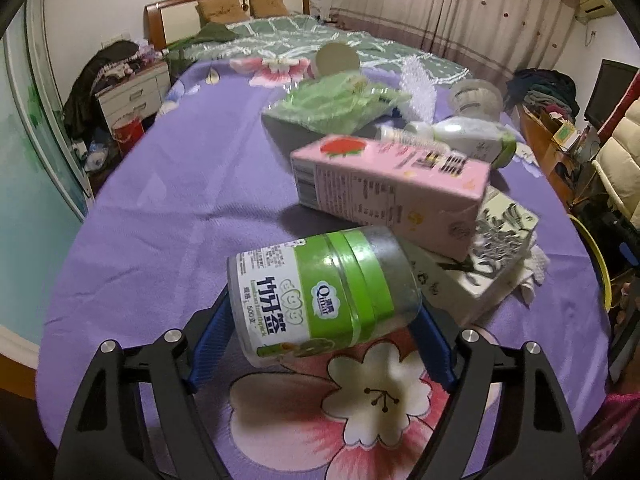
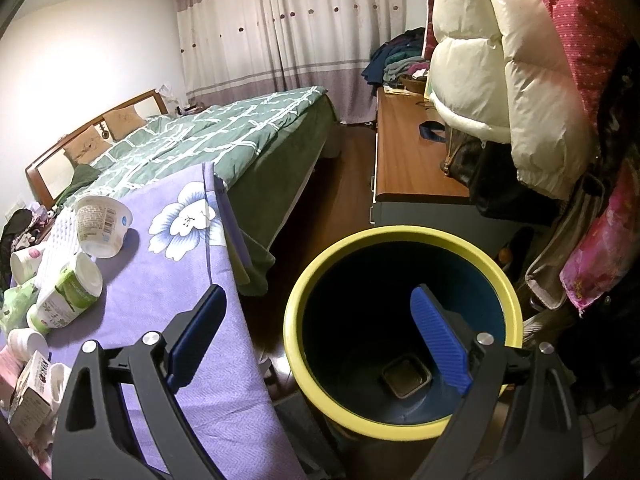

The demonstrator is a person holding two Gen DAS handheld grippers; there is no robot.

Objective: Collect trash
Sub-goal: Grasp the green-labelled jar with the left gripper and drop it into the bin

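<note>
A clear toothpick jar (image 1: 320,284) with a green and white label lies on its side on the purple flowered sheet (image 1: 192,200). My left gripper (image 1: 324,308) is shut on it, a blue pad against each end. Behind it lie a pink drink carton (image 1: 392,188) resting on a white patterned box (image 1: 480,268), a green bag (image 1: 336,104) and a white bottle (image 1: 460,136). My right gripper (image 2: 318,292) hangs open and empty over the yellow-rimmed blue bin (image 2: 304,280), which stands on the floor beside the bed. A small square item (image 2: 406,376) lies at the bin's bottom.
A yogurt cup (image 2: 102,226) and a green-labelled bottle (image 2: 66,296) lie near the sheet's edge. A wooden desk (image 2: 404,152) and hanging coats (image 2: 500,80) stand right of the bin. A green quilt (image 2: 224,132) covers the far bed. A nightstand (image 1: 132,92) is at the left.
</note>
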